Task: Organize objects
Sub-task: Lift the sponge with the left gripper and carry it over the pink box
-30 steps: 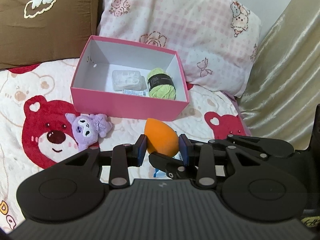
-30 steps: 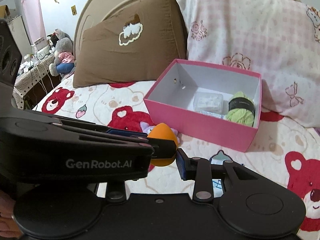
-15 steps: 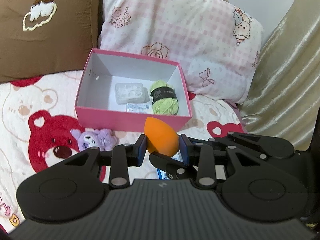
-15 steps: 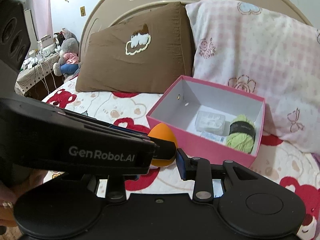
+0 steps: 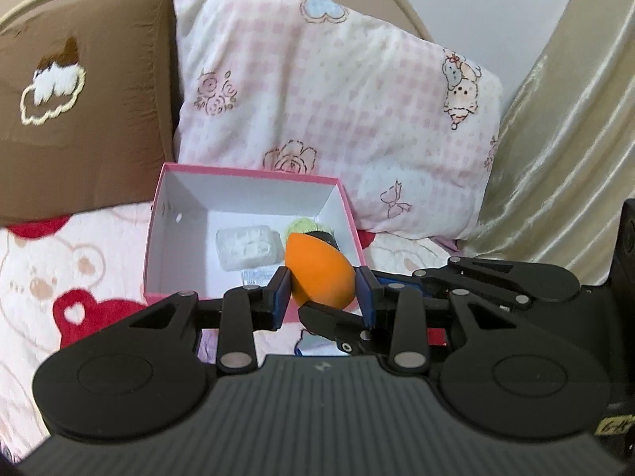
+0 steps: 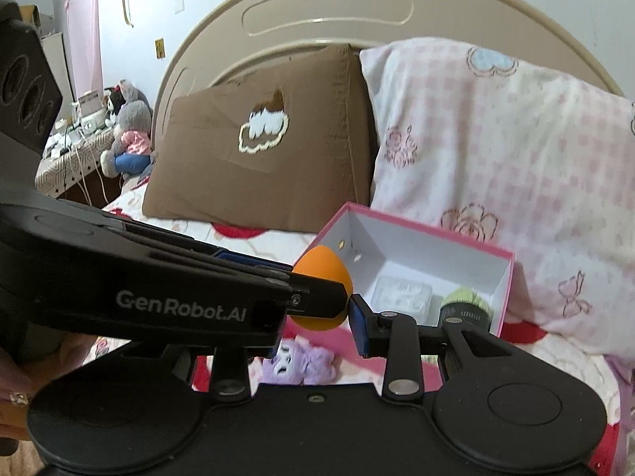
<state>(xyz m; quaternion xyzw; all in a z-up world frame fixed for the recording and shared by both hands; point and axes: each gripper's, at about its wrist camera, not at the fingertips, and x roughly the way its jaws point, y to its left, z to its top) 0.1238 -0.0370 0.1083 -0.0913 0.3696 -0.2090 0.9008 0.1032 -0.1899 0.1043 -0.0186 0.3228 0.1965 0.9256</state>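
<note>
Far to the left, propped upright: brown pillow point(image 5: 79, 99), with bear-print bedspread point(image 5: 59, 269) spread below. Next along, resting on the bedspread, open pink box point(image 5: 158, 238), backed against a pink checked pillow point(image 5: 337, 99). Inside, toward the left, white plastic case point(image 5: 246, 246); to its right, green yarn point(image 5: 305, 224), mostly hidden. Clamped between the pads of the left claw point(image 5: 322, 297): orange sponge point(image 5: 319, 273), pointed end up and leftward, held clear of the bedspread and in line with the box's near wall. Reaching in from the right, under the sponge: right claw point(image 6: 317, 333), one pad just beside the sponge, the other hidden behind the left claw; cannot tell whether clenched on it. Below, in the right view, purple plush toy point(image 6: 297, 361) lying before the box. Farthest right, gold curtain point(image 5: 555, 158).
</note>
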